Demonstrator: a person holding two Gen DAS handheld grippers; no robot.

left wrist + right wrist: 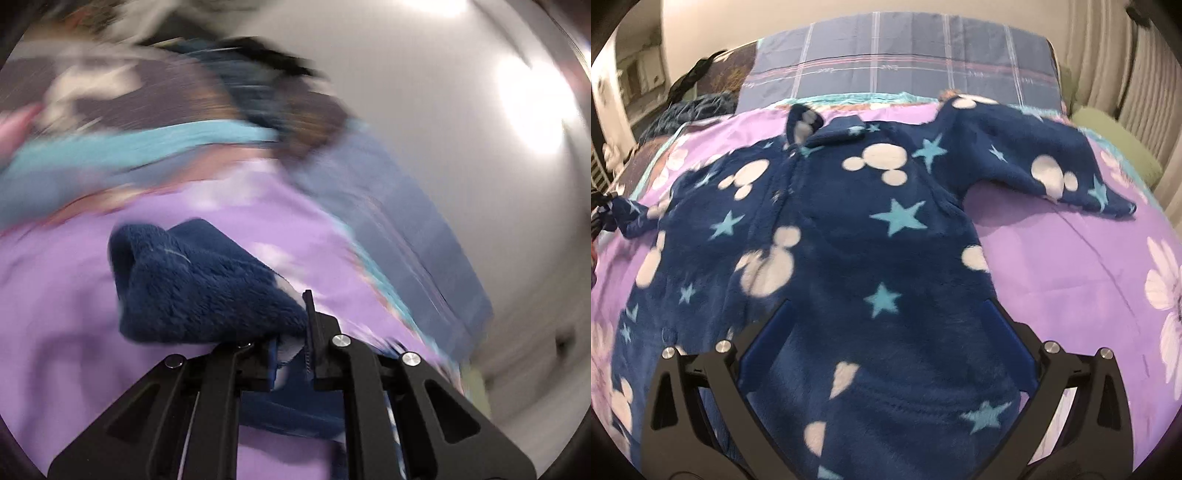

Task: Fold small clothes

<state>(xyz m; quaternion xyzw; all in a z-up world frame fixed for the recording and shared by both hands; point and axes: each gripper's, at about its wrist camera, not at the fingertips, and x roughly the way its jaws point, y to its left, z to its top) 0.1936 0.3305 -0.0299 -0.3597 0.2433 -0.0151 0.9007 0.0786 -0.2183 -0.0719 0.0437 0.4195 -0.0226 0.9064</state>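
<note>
A navy fleece garment [849, 229] with white mouse-head shapes and light blue stars lies spread flat on a purple bedspread [1071, 258], collar [834, 134] towards the far side. Its right sleeve [1034, 162] stretches out to the right. My right gripper [886, 325] hovers open just over the garment's lower body, with fleece below its fingers and nothing gripped. In the blurred left wrist view, my left gripper [291, 332] is shut on the end of the navy fleece sleeve [207, 284], which is lifted off the purple bedspread [66, 314]. That left sleeve end [628, 218] looks bunched at the far left.
A blue plaid pillow or blanket [905, 62] lies across the head of the bed. Dark bundled clothes [690, 107] sit at the back left. At the right are a green cushion [1115, 140] and pale curtains [1126, 74]. The bedspread carries large white flower prints [1163, 284].
</note>
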